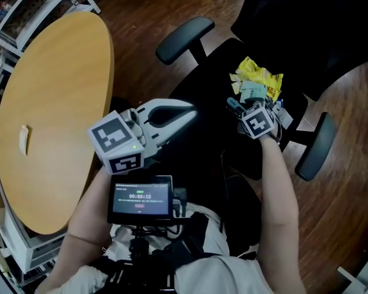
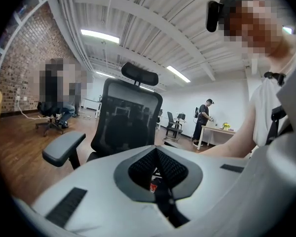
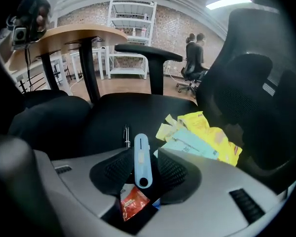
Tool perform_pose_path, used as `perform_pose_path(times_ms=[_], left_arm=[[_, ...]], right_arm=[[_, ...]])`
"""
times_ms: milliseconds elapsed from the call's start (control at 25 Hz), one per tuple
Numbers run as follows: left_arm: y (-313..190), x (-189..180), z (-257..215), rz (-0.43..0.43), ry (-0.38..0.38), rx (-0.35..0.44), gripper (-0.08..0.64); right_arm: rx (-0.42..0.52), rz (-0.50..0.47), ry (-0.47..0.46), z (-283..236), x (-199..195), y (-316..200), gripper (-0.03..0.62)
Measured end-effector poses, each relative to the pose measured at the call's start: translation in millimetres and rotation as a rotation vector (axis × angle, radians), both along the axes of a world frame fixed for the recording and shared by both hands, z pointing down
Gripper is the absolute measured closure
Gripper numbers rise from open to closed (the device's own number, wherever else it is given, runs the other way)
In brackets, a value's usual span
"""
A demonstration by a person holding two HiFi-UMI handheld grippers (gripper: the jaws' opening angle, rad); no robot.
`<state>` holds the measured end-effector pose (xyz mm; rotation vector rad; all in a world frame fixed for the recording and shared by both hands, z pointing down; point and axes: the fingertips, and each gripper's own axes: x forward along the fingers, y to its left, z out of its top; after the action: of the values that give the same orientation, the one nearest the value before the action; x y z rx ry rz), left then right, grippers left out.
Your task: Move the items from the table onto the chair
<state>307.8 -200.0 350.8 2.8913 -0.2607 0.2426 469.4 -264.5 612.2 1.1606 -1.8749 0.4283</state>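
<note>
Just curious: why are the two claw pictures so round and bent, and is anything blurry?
Left gripper view: wide-angle bending, dark corners, bright ceiling lights. Right gripper view: same bending, black chair seat swallows detail, left edge blurred. Head view: straighter, evenly lit.

I am in an open-plan office. A mesh office chair (image 2: 128, 117) stands on the wood floor (image 1: 349, 164) beside a round wooden table (image 1: 55, 103). A person (image 2: 203, 120) stands at a white desk (image 2: 221, 130), white shelving (image 3: 130, 33) backs onto a brick wall (image 2: 19, 68), and strip lights (image 2: 99, 36) run along the beamed ceiling.
</note>
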Motion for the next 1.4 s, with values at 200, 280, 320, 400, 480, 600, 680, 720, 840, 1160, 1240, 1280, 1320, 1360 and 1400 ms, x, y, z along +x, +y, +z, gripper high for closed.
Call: perform_pose_path(times_ms=[200,280,320,400,480,600,680,720,840,1160,1240,1280,1320,1360,1400], left_arm=[[-2,-5,-15,-0.021,0.063,-0.024,0.549],[-6,-11,-22,-0.042,0.080,-0.023,0.549],[-9,-15,-25,-0.059,0.089,-0.026,0.549],[-14,-24,-32,-0.100,0.108,-0.027,0.549],[-19,-35,-43,-0.147,0.128,-0.006,0.549],[-25,-54,-66,-0.213,0.169,0.037,0.549],[-26,-64,-80,-0.247,0.193,0.055,0.549],[-26,-69,-88,-0.263,0.203,0.063,0.549],[-26,-85,-103,-0.323,0.219,0.088,0.549],[-13,-177,-114,-0.503,0.139,0.202,0.549],[-13,-202,-116,-0.538,0.126,0.211,0.549],[-12,-215,-117,-0.567,0.117,0.219,0.549],[-11,-227,-118,-0.600,0.108,0.226,0.549],[-8,-239,-119,-0.630,0.102,0.231,0.549],[-5,-248,-120,-0.648,0.097,0.233,0.549]], right_arm=[[0.061,0.039,-0.102,-20,2,3,0.425],[0.130,0.073,-0.215,-51,-5,1,0.461],[0.170,0.089,-0.297,-69,-11,-1,0.515],[0.244,0.093,-0.481,-109,-28,-4,0.586],[0.311,0.045,-0.603,-149,-51,-6,0.592],[0.402,-0.073,-0.681,-206,-91,-7,0.592],[0.450,-0.153,-0.735,-243,-118,-1,0.592],[0.473,-0.197,-0.758,-262,-130,3,0.592],[0.534,-0.357,-0.821,-314,-168,14,0.592],[0.542,-0.673,-0.943,-367,-304,37,0.592],[0.521,-0.719,-0.937,-367,-336,40,0.592],[0.503,-0.745,-0.945,-367,-351,43,0.592],[0.485,-0.774,-0.957,-367,-364,46,0.592],[0.467,-0.803,-0.969,-368,-376,50,0.592],[0.453,-0.828,-0.978,-369,-388,54,0.592]])
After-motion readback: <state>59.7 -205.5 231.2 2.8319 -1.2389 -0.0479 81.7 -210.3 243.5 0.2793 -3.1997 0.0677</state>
